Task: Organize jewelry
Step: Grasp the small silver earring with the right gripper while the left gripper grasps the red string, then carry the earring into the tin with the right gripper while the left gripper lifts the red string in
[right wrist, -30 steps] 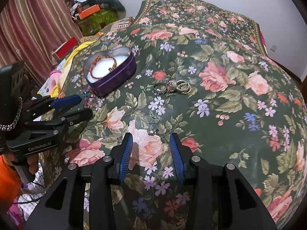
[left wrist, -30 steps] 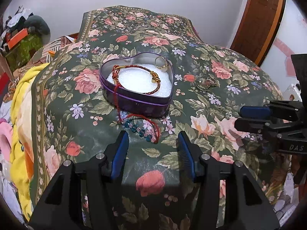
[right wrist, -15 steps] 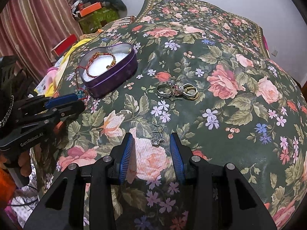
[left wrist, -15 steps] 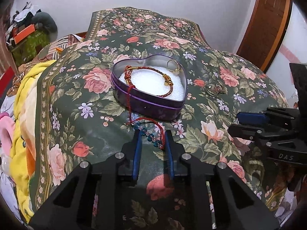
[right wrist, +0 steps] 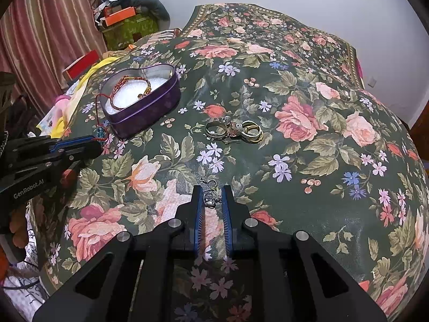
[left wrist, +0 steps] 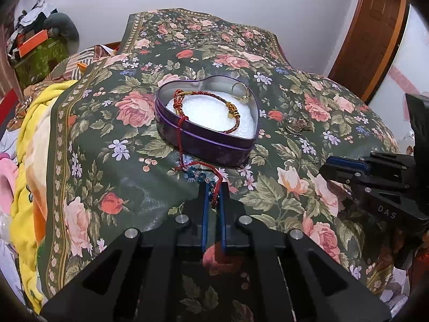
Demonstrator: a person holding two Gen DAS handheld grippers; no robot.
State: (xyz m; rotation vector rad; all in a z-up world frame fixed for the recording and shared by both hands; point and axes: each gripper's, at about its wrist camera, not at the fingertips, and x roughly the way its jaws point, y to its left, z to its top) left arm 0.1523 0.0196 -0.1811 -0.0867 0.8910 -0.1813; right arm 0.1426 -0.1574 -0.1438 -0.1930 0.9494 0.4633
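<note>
A purple heart-shaped tin (left wrist: pixel 214 145) with white padding sits on the floral bedspread; it also shows in the right wrist view (right wrist: pixel 144 112). It holds a red-and-gold bracelet (left wrist: pixel 230 108) and a gold ring (left wrist: pixel 240 91). A red cord necklace with blue beads (left wrist: pixel 198 173) hangs over the tin's rim onto the cloth. My left gripper (left wrist: pixel 213 190) is shut on its cord end. My right gripper (right wrist: pixel 211 194) is shut on a small silver earring (right wrist: pixel 209 200). A cluster of rings (right wrist: pixel 233 131) lies beyond it.
The floral bedspread (right wrist: pixel 308 147) covers the whole surface. Yellow and pink blankets (left wrist: pixel 29 161) bunch at the left edge. Boxes and clutter (right wrist: pixel 126 24) stand at the far left by a curtain. A wooden door (left wrist: pixel 375 32) is at the right.
Both grippers have closed from open: the left onto the red cord necklace, the right onto the silver earring. Both moved forward slightly over the bedspread.
</note>
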